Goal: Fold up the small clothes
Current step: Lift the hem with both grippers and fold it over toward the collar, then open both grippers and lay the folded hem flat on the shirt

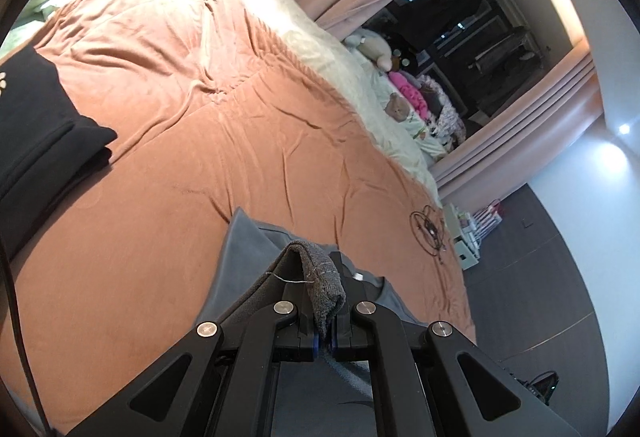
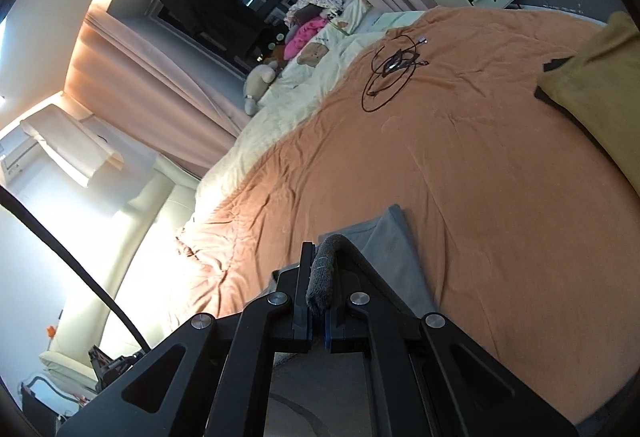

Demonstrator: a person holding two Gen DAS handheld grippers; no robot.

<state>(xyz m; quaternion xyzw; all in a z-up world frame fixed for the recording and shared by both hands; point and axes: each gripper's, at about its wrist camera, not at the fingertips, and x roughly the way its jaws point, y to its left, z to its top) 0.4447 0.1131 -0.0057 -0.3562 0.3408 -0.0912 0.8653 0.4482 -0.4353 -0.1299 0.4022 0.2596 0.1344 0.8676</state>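
Note:
A grey garment (image 1: pixel 248 249) lies on the orange bedspread (image 1: pixel 240 157), part of it raised off the bed. My left gripper (image 1: pixel 324 277) is shut on its ribbed grey hem, which bunches up over the fingertips. In the right wrist view my right gripper (image 2: pixel 322 265) is shut on another stretch of the same ribbed hem, with the grey garment (image 2: pixel 394 257) spread flat on the bedspread (image 2: pixel 480 177) just beyond it. Both hems stand folded between black fingers; the rest of the garment hangs below, hidden by the gripper frames.
A folded black garment (image 1: pixel 36 125) lies at the left of the bed. A coiled black cable (image 2: pixel 394 67) rests far across the bedspread. A mustard-yellow cloth (image 2: pixel 596 85) lies at the right. Soft toys (image 2: pixel 304 49), a cream blanket and pink curtains line the far side.

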